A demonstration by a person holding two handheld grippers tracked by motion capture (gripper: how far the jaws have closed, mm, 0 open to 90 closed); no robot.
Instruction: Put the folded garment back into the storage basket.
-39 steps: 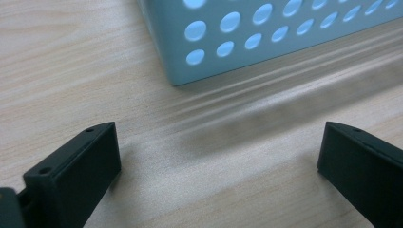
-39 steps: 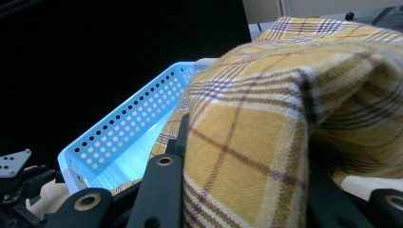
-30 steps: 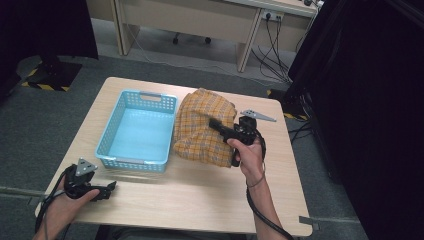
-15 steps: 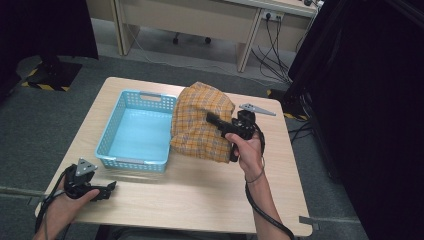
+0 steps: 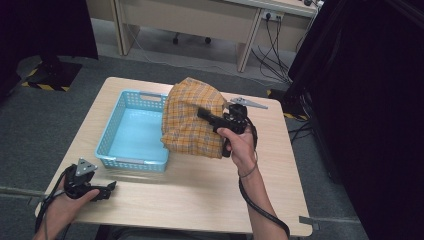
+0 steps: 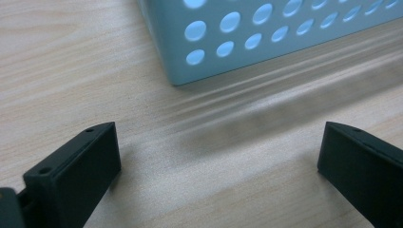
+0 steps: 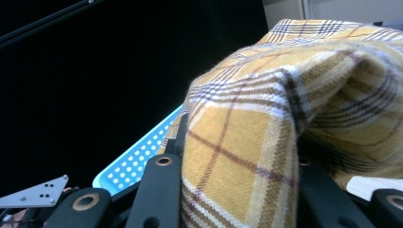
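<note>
While the right gripper (image 5: pixel 207 116) clenches its jaws on the yellow checked cloth (image 5: pixel 192 120), the cloth hangs above the desk (image 5: pixel 200 185), at the right edge of the blue basket (image 5: pixel 131 132). At the near left corner, the left gripper (image 5: pixel 111 187) rests with jaws released, holding nothing.

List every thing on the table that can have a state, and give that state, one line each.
Plaid cloth: bunched, lifted off the table, pinched by the right tool.
Blue basket: upright, empty.
Right tool: shut on the cloth.
Left tool: open, holding nothing, low over the table near the basket's corner.
</note>
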